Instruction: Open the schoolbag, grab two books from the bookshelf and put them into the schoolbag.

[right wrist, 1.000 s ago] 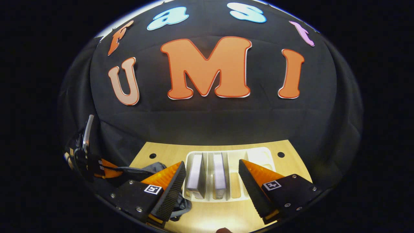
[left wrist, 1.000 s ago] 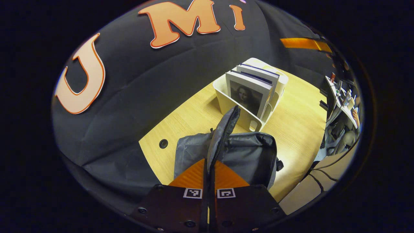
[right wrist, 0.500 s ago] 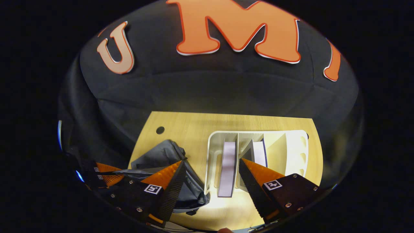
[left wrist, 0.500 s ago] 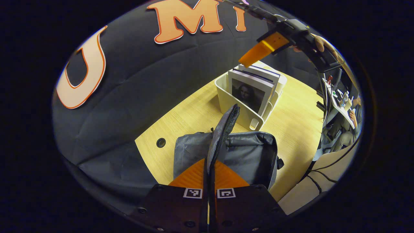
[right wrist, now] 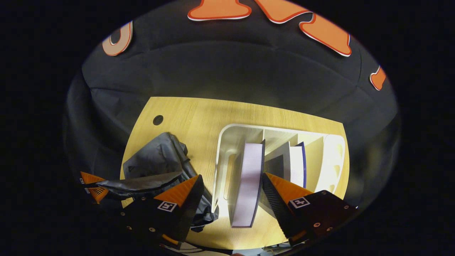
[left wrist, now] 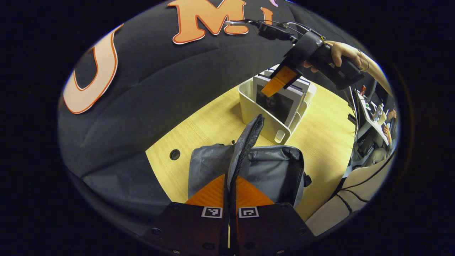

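- Two claws share the work: the right claw [right wrist: 231, 193] hangs spread wide above the bookshelf [right wrist: 227, 142], its fingers either side of the near-left book [right wrist: 250, 181].
- That book stands on edge directly below, long axis running near to far, in line with the gap between the fingers.
- A second book [right wrist: 296, 165] stands further right.
- The left claw [left wrist: 230, 185], clenched on the schoolbag's flap [left wrist: 247, 142], holds the schoolbag [left wrist: 273, 170] open left of the shelf.
- Everything rests on a pale wooden tabletop [right wrist: 199, 113] against black cloth.

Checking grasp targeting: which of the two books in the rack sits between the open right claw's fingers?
The book nearest the schoolbag, with the portrait cover; the other book stands a slot farther.
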The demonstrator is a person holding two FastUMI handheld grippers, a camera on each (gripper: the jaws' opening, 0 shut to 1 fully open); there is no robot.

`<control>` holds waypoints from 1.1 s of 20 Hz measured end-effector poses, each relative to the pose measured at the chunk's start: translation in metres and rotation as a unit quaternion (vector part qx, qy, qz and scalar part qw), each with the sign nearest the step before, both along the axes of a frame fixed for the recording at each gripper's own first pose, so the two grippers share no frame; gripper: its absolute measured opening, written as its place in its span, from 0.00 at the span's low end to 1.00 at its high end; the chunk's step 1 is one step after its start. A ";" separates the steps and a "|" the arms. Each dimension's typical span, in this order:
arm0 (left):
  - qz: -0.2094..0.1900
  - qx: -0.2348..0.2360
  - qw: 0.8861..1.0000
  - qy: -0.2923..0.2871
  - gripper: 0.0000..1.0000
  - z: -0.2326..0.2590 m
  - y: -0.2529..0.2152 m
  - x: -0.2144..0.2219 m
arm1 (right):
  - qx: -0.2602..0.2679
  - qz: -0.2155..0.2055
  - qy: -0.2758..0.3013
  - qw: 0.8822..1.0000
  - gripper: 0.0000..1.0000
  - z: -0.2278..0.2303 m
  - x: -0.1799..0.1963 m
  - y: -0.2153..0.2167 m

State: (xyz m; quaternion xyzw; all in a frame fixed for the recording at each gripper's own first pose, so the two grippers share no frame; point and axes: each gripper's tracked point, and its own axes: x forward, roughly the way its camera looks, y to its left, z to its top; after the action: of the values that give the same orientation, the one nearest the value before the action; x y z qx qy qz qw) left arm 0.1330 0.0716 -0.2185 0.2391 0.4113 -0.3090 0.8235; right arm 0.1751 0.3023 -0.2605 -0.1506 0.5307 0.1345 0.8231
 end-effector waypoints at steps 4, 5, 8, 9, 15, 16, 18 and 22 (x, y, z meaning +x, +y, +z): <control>0.000 0.003 1.000 0.001 0.02 0.000 0.001 0.001 | -0.014 -0.014 0.027 0.999 0.98 -0.026 0.002 -0.003; 0.000 0.004 1.000 0.001 0.02 0.000 0.000 0.001 | -0.018 -0.018 0.028 0.999 0.97 -0.030 0.004 -0.004; 0.004 0.002 1.000 0.003 0.02 -0.002 0.001 0.002 | -0.023 -0.037 0.034 0.998 0.75 -0.043 0.007 -0.009; 0.005 0.002 1.000 0.003 0.02 -0.004 0.001 0.002 | -0.015 -0.050 0.038 0.998 0.55 -0.041 0.005 -0.008; -0.001 -0.003 1.000 -0.003 0.02 -0.005 0.001 0.001 | 0.000 -0.052 -0.009 0.999 0.48 0.006 0.005 -0.006; -0.006 -0.004 1.000 -0.005 0.02 -0.004 0.000 0.000 | 0.003 -0.057 -0.019 0.998 0.48 0.015 0.002 -0.004; -0.021 -0.006 1.000 -0.012 0.02 -0.002 -0.001 -0.001 | 0.010 -0.081 -0.045 0.996 0.37 0.040 -0.001 -0.006; -0.058 0.003 0.998 -0.032 0.02 -0.003 0.003 -0.005 | 0.012 -0.098 -0.129 0.987 0.37 0.106 -0.013 -0.013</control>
State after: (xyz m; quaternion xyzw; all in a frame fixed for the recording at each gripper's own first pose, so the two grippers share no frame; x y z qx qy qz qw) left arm 0.1281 0.0743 -0.2215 0.2745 0.3709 -0.3468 0.8166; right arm 0.1619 0.2895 -0.1543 -0.1045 0.4310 0.0389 0.8954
